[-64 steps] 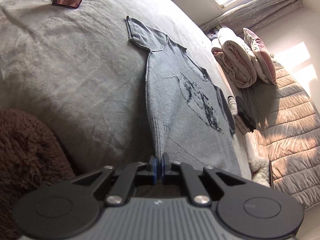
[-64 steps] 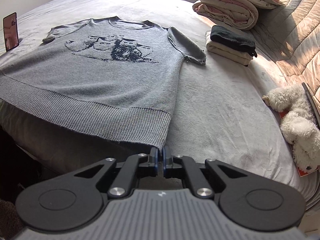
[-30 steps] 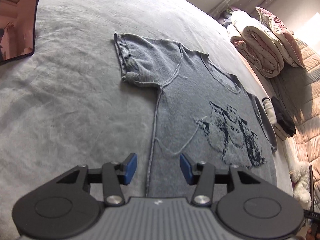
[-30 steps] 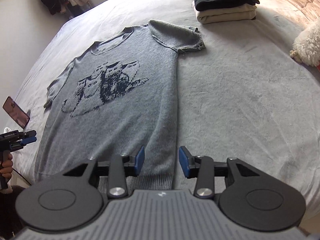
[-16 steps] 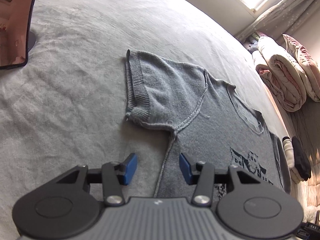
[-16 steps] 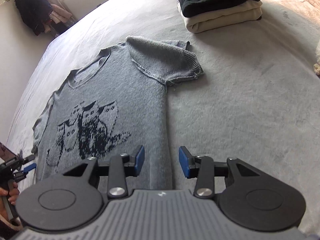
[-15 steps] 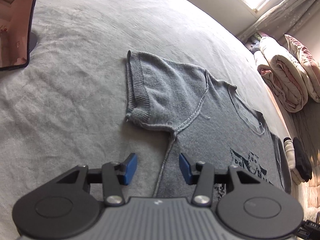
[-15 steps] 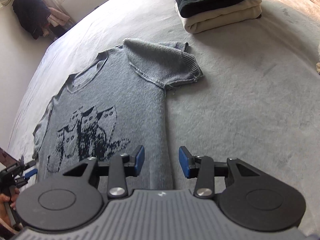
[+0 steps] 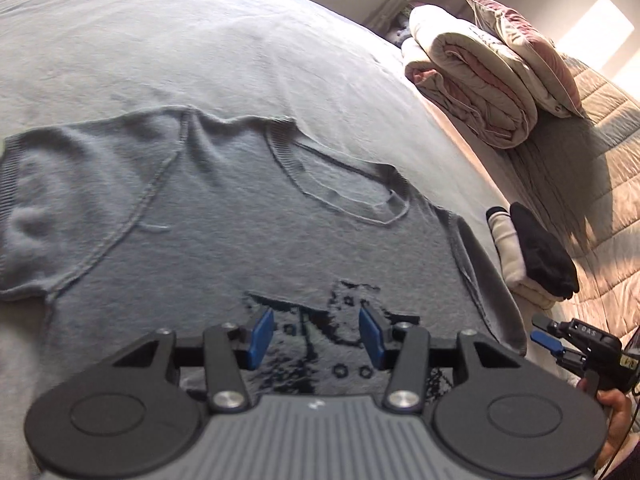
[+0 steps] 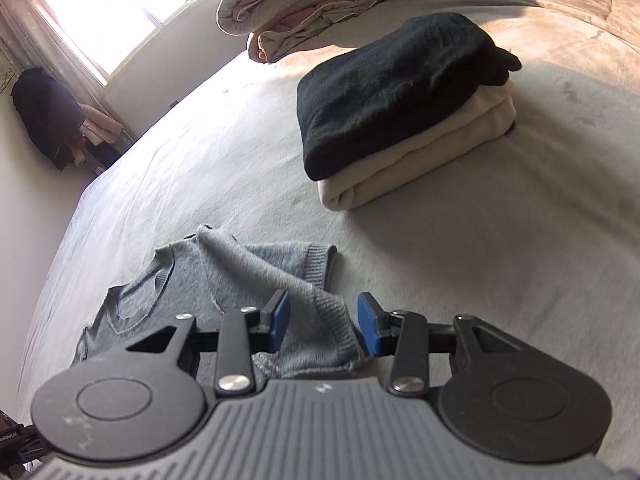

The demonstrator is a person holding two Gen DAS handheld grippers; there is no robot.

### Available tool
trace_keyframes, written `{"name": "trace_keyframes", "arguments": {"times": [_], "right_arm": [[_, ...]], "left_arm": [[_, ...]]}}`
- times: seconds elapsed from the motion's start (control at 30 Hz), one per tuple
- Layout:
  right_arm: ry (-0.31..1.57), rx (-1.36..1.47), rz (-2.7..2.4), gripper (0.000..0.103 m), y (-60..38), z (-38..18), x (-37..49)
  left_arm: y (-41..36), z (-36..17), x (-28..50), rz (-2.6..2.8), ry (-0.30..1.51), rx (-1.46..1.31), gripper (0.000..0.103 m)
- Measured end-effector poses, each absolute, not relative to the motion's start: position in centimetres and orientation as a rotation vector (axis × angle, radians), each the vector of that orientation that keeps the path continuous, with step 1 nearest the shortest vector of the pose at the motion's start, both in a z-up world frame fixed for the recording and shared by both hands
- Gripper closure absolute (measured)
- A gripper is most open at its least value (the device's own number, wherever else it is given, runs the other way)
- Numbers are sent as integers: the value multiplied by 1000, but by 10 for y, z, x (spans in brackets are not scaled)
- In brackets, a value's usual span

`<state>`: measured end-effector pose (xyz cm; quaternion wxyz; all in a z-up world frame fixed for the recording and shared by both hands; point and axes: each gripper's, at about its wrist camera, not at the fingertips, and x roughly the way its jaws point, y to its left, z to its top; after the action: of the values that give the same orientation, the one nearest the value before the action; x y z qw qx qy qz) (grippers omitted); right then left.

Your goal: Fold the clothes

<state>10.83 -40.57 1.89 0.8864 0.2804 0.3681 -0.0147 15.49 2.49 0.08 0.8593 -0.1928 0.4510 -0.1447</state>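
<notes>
The left gripper (image 9: 316, 336) hangs over the printed chest of the sweater (image 9: 224, 216), jaws apart with nothing between them. The right gripper (image 10: 322, 322) also stands open, its pads (image 10: 280, 316) either side of the sweater's (image 10: 240, 276) sleeve cuff, which rises between them; whether a pad touches the knit cannot be told. In the left wrist view the right gripper (image 9: 548, 332) shows at the right edge, with a hand (image 9: 616, 412) on its handle. The sweater lies flat, face up, on the bed (image 9: 160, 40), neckline away from the person, one sleeve spread to the left.

Beyond the right sleeve, well apart, sits a folded stack (image 10: 404, 108): a black garment on a cream one. Farther on lies a rolled duvet (image 9: 472, 76) with a pillow (image 9: 528, 48) on top, beside a quilted spread (image 9: 608, 184). The bed cover is grey and lightly creased. A bright window (image 10: 116, 4) and dark hung clothes (image 10: 48, 116) stand at the far wall.
</notes>
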Motion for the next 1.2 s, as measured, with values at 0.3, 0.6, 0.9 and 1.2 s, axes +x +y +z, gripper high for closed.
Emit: {"name": "trace_keyframes", "arguments": {"times": [0.3,0.6,0.9,1.2], "right_arm": [[732,467,19,70,-401,-10,152],[542,141,-42,98,-379,9,141],[395,1,-89,98,-375,26,133],[507,80,-72,89,-385,20,139]], "left_arm": [[-84,-19,206,-450,880,-272,56],[-141,-36,244,-516,822,-230,61],[-165,-46,272,-533,770,-280,71],[-196,-44,280,-483,737,-182,71]]}}
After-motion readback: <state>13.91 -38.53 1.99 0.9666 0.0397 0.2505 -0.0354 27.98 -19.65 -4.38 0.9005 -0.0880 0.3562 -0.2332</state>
